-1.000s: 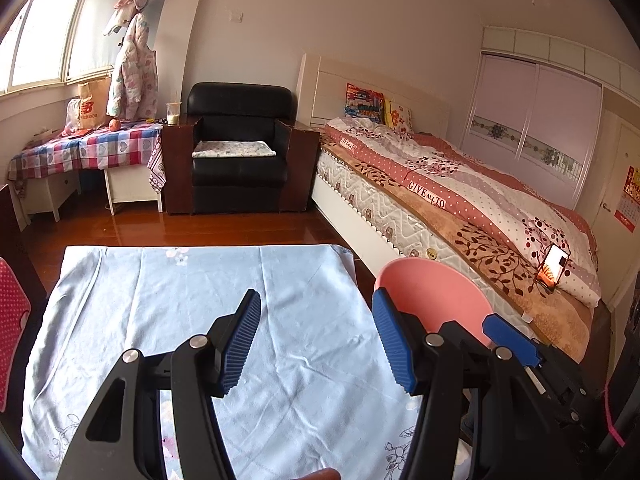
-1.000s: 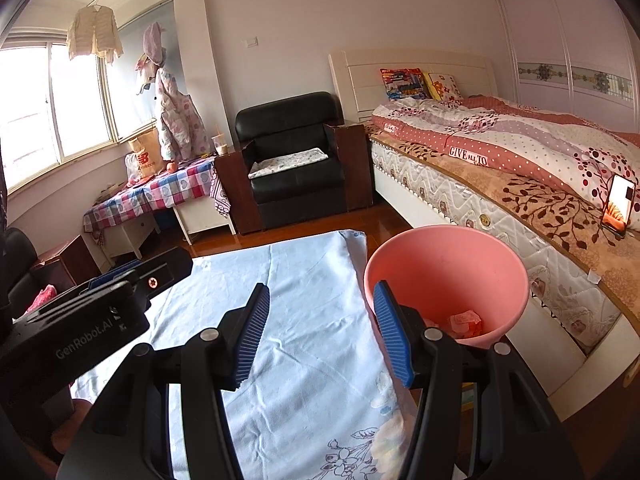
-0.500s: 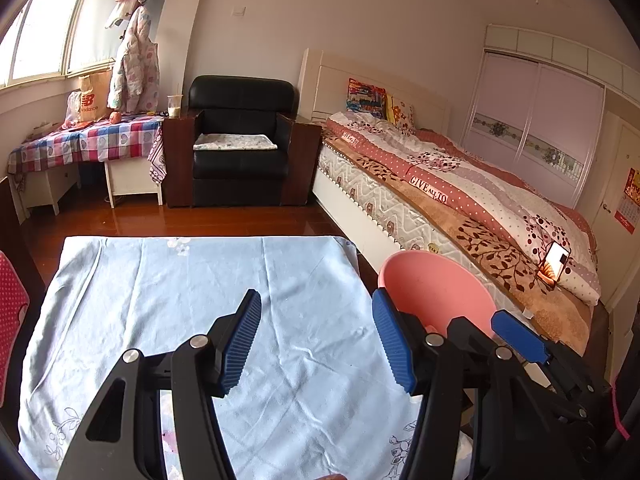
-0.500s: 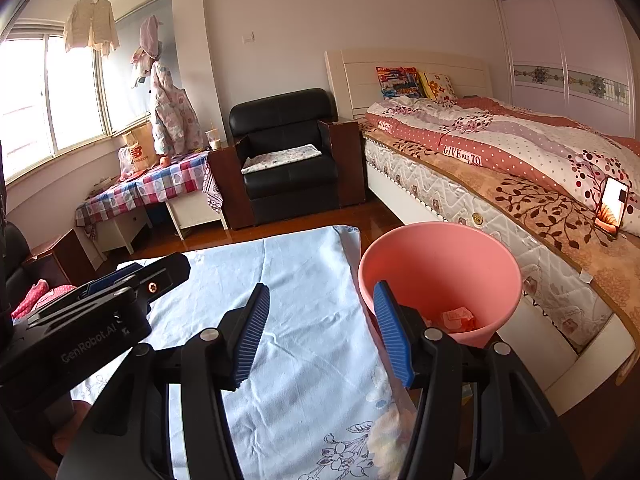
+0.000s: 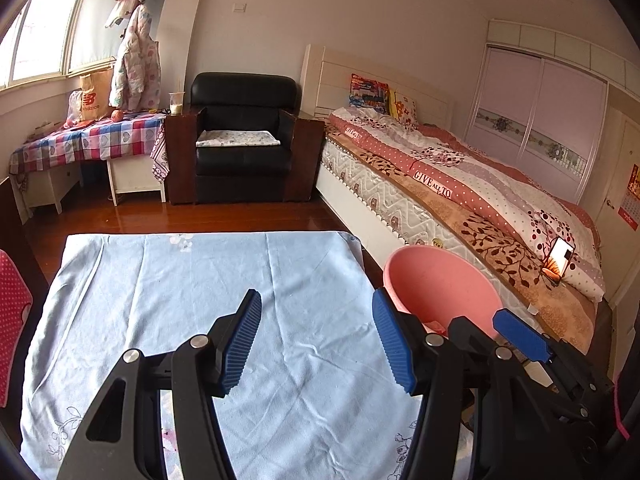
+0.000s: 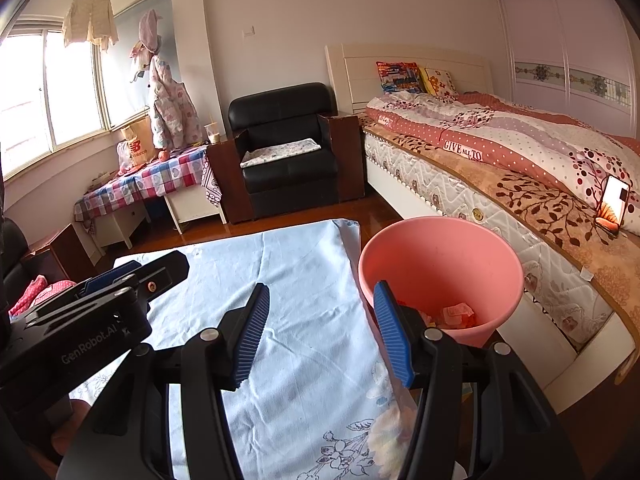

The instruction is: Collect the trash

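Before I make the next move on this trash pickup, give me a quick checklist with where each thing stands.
1. Left gripper open and empty: ok.
2. Right gripper open and empty: ok.
3. Pink bin upright beside the table: ok.
4. Bin has room, only a few scraps at the bottom: ok.
5. Trash left on the blue tablecloth: none seen; near edge hidden, cannot tell.

The right gripper (image 6: 320, 332) hangs with jaws apart and empty above the blue tablecloth (image 6: 304, 280). The pink bin (image 6: 440, 256), beside the table, contains crumpled trash (image 6: 458, 314).
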A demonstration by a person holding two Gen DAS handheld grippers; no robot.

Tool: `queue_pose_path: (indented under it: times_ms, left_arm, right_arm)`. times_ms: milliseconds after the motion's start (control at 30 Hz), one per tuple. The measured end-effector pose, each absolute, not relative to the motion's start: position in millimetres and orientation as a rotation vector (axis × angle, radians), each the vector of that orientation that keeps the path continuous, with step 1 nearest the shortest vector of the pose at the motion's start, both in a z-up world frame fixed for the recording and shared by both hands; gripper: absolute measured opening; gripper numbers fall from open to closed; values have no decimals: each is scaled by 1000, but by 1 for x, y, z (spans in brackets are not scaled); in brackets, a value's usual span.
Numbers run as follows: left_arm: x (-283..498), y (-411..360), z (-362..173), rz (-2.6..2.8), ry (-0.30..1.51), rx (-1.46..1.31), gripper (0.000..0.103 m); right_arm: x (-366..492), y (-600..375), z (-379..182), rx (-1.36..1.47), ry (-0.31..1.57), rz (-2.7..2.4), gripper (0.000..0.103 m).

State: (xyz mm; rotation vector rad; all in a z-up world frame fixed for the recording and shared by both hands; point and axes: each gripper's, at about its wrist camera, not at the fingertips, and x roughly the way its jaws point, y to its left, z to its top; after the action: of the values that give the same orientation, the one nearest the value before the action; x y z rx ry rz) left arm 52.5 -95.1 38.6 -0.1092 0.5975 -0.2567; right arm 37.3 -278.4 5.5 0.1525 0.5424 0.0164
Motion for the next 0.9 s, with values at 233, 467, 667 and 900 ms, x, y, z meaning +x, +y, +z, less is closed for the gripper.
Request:
queue_pose_path:
  times_ms: [233, 467, 667, 900]
  left_arm:
    - [54, -91, 36, -255, 602, -108, 57]
    - [54, -90, 33, -256, 607, -106, 57]
    - [54, -90, 33, -256, 607, -107, 57]
    - [54, -91, 34, -255, 607, -106, 57]
  right_arm:
    - [38, -279, 5, 153, 543, 16, 55]
    - [40, -283, -1, 160, 548, 14, 55]
    - [40, -283, -1, 160, 548, 14, 55]
    - [41, -284, 0, 160, 547, 13, 55]
